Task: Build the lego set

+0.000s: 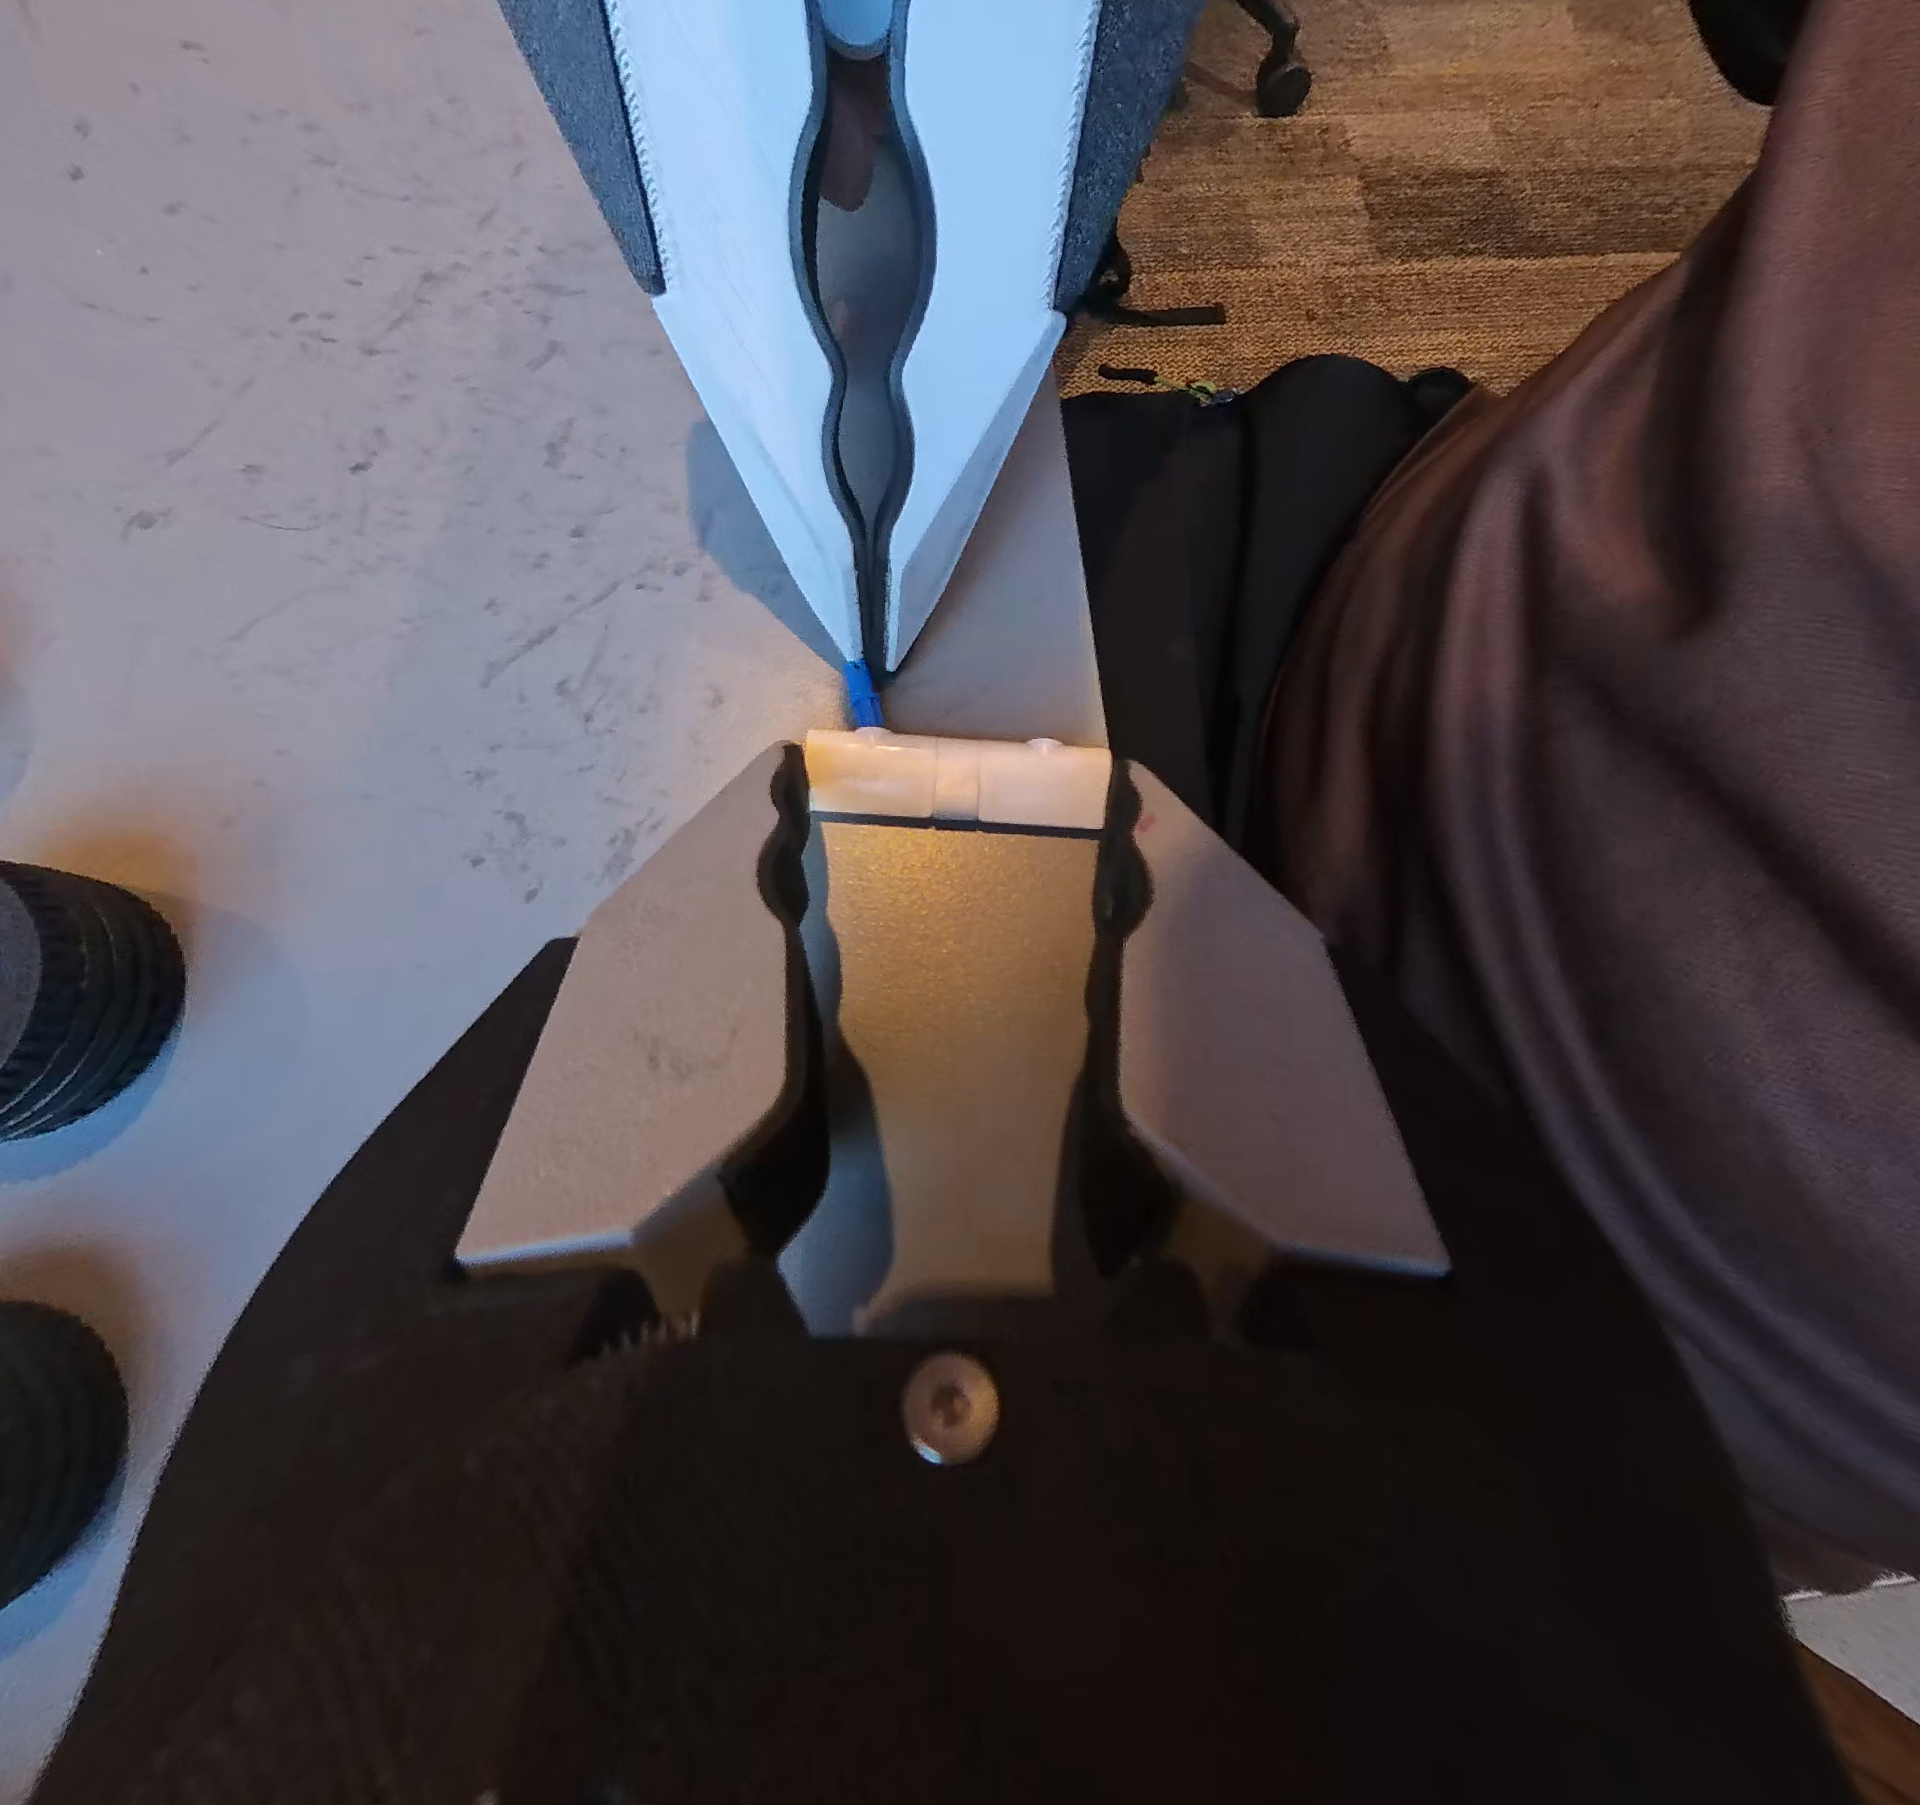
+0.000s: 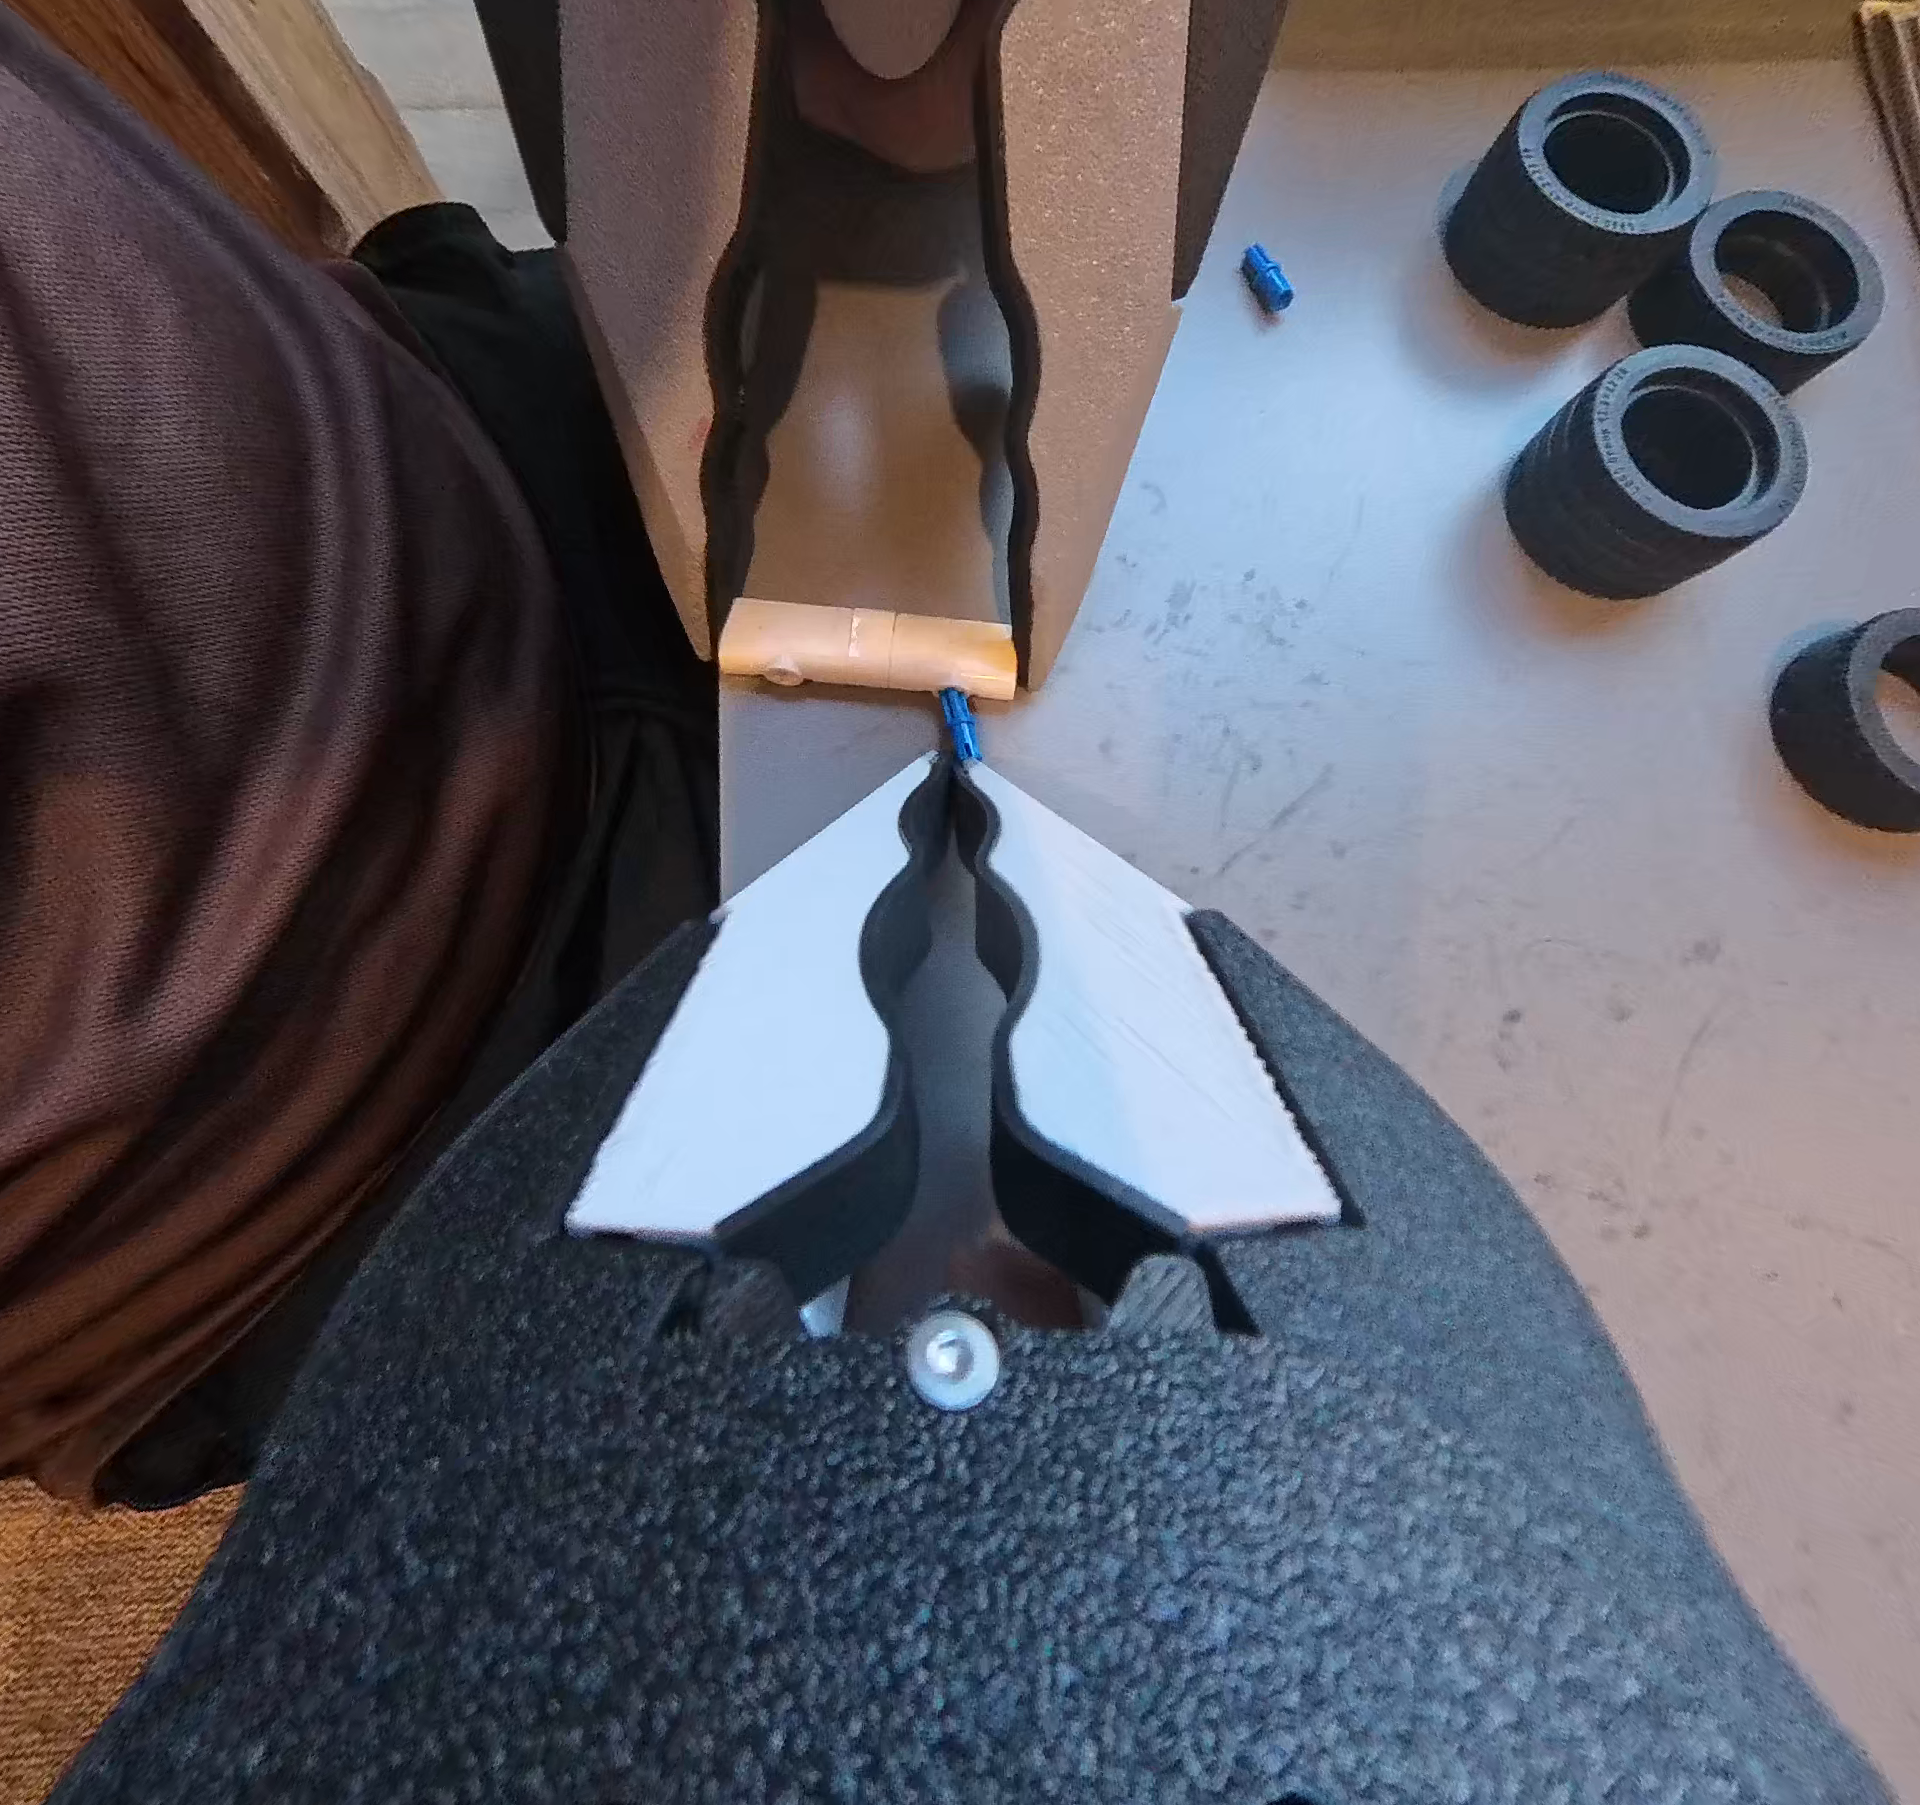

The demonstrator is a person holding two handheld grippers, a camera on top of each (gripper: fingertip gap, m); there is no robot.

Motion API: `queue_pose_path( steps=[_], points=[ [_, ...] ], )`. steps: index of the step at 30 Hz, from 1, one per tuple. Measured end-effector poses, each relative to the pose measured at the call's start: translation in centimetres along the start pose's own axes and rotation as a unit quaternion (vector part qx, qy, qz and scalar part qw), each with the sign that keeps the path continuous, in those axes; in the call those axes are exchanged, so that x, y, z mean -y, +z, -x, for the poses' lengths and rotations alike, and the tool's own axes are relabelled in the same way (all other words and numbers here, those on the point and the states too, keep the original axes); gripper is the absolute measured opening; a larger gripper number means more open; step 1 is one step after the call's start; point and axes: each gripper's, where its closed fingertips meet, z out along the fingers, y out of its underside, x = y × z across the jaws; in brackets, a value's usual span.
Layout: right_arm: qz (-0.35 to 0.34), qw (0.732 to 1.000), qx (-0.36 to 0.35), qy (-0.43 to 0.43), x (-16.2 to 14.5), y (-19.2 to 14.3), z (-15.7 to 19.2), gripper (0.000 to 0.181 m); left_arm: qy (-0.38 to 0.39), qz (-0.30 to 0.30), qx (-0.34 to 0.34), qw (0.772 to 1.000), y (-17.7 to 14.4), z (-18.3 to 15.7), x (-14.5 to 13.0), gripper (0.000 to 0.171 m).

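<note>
My left gripper (image 1: pixel 954 784) is shut on a white beam piece (image 1: pixel 954 770), held crosswise between its fingertips at the table's edge. It also shows in the right wrist view (image 2: pixel 868 659) as a tan-lit bar. My right gripper (image 2: pixel 953 763) is shut on a small blue pin (image 2: pixel 953 713), which points at the beam near its right end. In the left wrist view the pin (image 1: pixel 864 697) touches the beam near its left end, with the right gripper (image 1: pixel 873 659) coming from above.
Several black tyres (image 2: pixel 1662 467) lie on the grey table (image 2: pixel 1351 820) to the right, with a loose blue pin (image 2: pixel 1265 277) beside them. Two tyres (image 1: pixel 73 1007) show at the left in the left wrist view. A person's dark sleeve (image 1: pixel 1610 820) is close by. The grippers are tip to tip, or close to it.
</note>
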Motion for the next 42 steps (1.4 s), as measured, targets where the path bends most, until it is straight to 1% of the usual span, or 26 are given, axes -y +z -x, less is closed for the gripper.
queue_pose_path(
  steps=[6,13,16,17,18,21,22,29,34,40,42],
  points=[
    [0.002,0.999,-0.020,-0.050,0.0,-0.1,0.1,0.000,-0.005,0.000,0.004,1.000,0.0,0.0,0.0,0.056],
    [0.000,0.998,-0.029,-0.061,0.1,-0.2,-0.1,0.000,-0.010,-0.001,0.013,1.000,0.1,0.2,0.1,0.056],
    [-0.011,0.998,-0.003,-0.069,0.7,-0.1,1.0,0.000,-0.018,-0.002,0.020,1.000,0.2,0.5,0.2,0.056],
    [-0.021,0.997,-0.003,-0.072,1.1,0.2,1.3,0.000,-0.017,-0.001,0.020,1.000,0.4,0.4,0.3,0.056],
    [-0.017,0.997,-0.007,-0.076,1.2,0.4,1.2,0.000,-0.013,0.000,0.019,1.000,0.4,0.4,0.4,0.056],
    [-0.012,0.999,-0.002,-0.036,0.8,0.4,0.4,0.000,-0.014,-0.001,0.019,1.000,0.4,0.5,0.4,0.056],
    [-0.003,0.999,-0.010,-0.034,0.4,0.4,0.0,0.000,-0.016,-0.002,0.018,1.000,0.4,0.5,0.4,0.056],
    [-0.012,0.998,-0.028,-0.050,0.1,-0.5,0.1,0.000,-0.021,-0.004,0.011,1.000,0.3,0.5,0.4,0.056],
    [-0.023,0.999,-0.040,0.028,-0.4,-1.5,-1.2,0.001,-0.029,-0.004,0.019,0.999,0.2,0.9,0.4,0.056],
    [-0.036,0.984,-0.060,0.163,-0.2,-1.8,-1.7,0.023,-0.031,-0.004,0.027,0.999,0.1,1.1,0.3,0.056],
    [-0.045,0.978,-0.068,0.193,0.0,-1.7,-1.5,0.022,-0.033,-0.004,0.026,0.999,0.1,1.1,0.3,0.056]
  ],
)
